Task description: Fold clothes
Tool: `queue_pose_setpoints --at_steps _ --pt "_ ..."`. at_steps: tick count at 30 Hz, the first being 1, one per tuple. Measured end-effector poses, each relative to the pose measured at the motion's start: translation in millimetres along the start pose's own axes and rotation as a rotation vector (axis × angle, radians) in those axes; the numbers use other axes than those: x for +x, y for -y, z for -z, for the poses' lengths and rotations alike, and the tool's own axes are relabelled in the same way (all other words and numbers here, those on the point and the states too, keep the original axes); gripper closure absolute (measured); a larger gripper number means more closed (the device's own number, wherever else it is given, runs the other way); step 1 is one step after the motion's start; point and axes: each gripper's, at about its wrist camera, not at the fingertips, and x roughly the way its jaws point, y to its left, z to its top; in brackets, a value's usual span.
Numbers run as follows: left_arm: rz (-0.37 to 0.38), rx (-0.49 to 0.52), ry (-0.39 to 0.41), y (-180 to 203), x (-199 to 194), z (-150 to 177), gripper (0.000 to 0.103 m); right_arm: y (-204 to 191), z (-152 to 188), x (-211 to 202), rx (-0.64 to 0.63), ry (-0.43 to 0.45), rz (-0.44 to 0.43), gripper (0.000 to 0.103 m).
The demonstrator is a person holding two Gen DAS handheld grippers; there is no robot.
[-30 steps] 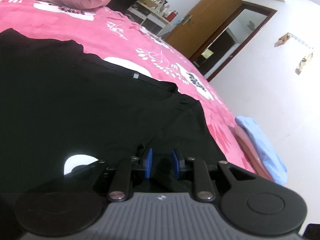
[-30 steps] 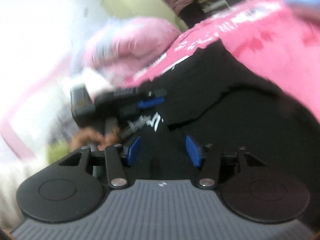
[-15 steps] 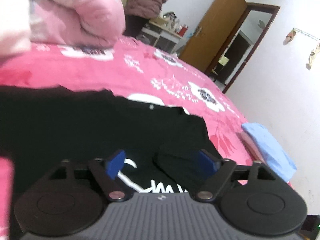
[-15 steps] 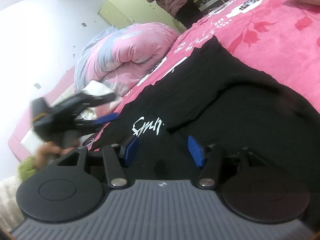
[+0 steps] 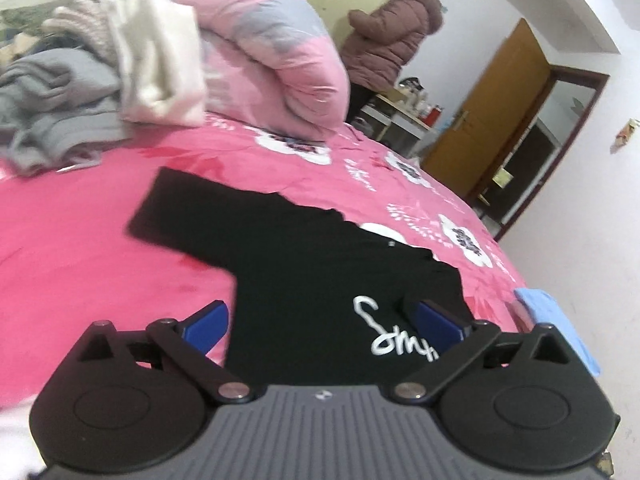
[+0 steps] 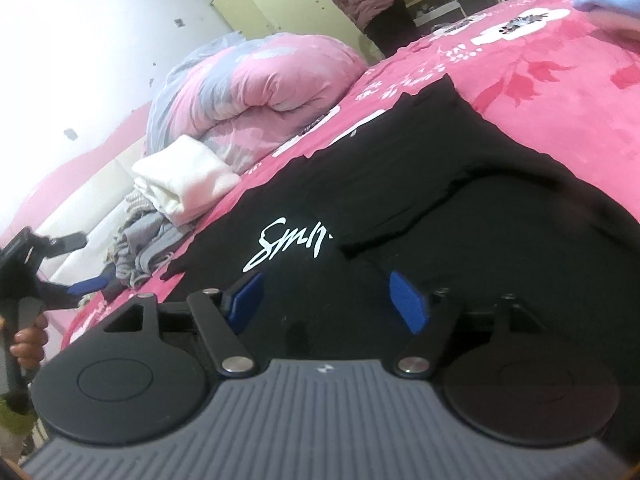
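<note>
black t-shirt [image 5: 320,280] with white script lettering [image 5: 394,334] lies spread on the pink floral bedspread [image 5: 80,260]. the left wrist view takes it from the hem end: one sleeve [image 5: 180,208] lies flat out to the side, the other is folded in over the chest beside the lettering. the left gripper [image 5: 324,322] hangs over the shirt with its jaws spread wide and nothing between them. only this view shows the blue folded cloth [image 5: 556,324] at the bed's edge and the wooden door [image 5: 492,120].

the right wrist view looks across the shirt from the other side. the right gripper [image 6: 326,300] is low over the black fabric, jaws parted and holding nothing. this view alone shows the left gripper from outside, at the frame's left edge, held in a hand [image 6: 28,344]. both views catch the rolled pink quilt [image 5: 272,52], the white folded garment [image 6: 188,178], the grey clothes [image 5: 56,92] and a person in a puffy jacket [image 5: 388,36] by the far shelves.
</note>
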Motion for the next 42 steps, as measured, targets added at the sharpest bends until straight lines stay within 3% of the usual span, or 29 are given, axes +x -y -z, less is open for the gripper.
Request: queue_pose_setpoints --at_steps 7,10,18,21,25,28,30,33,36,40,42 --pt "-0.045 0.0 0.019 -26.8 -25.8 13.6 0.001 -9.0 1.3 3.2 -0.054 -0.013 0.036 0.03" --pt "-0.065 -0.005 0.037 -36.3 -33.1 17.3 0.001 -19.4 2.8 8.0 -0.116 -0.034 0.065 0.02" --pt "-0.119 -0.02 0.082 -61.7 -51.4 27.0 0.0 -42.7 7.8 17.7 -0.264 -0.081 0.161 0.014" --pt "-0.138 -0.024 0.089 -71.7 -48.3 28.9 0.0 -52.8 11.2 21.2 -0.331 -0.112 0.187 0.001" --pt "-0.164 -0.018 0.087 -82.9 -32.7 24.7 0.0 -67.7 13.0 26.9 -0.399 -0.158 0.266 0.001" --pt "-0.174 -0.024 0.092 -89.8 -11.4 14.5 0.0 -82.6 3.5 28.9 -0.36 -0.189 0.298 0.001" --pt "-0.18 -0.038 0.103 -94.0 4.2 5.8 0.0 -101.5 -6.3 30.2 -0.356 -0.183 0.273 0.001" --pt "-0.215 -0.063 0.14 -99.7 30.4 -13.4 0.002 -147.9 -26.1 42.0 -0.448 -0.152 0.22 0.001" --pt "-0.274 -0.044 0.162 -104.5 55.8 -32.1 0.01 -189.6 -48.0 67.4 -0.503 -0.146 0.165 0.001" --pt "-0.316 -0.085 0.143 -121.0 88.4 -45.4 0.04 -233.3 -79.9 122.8 -0.496 -0.167 0.063 0.001" --pt "-0.305 -0.107 0.127 -128.5 101.1 -45.5 0.044 -252.6 -93.2 154.3 -0.492 -0.183 0.026 0.001"
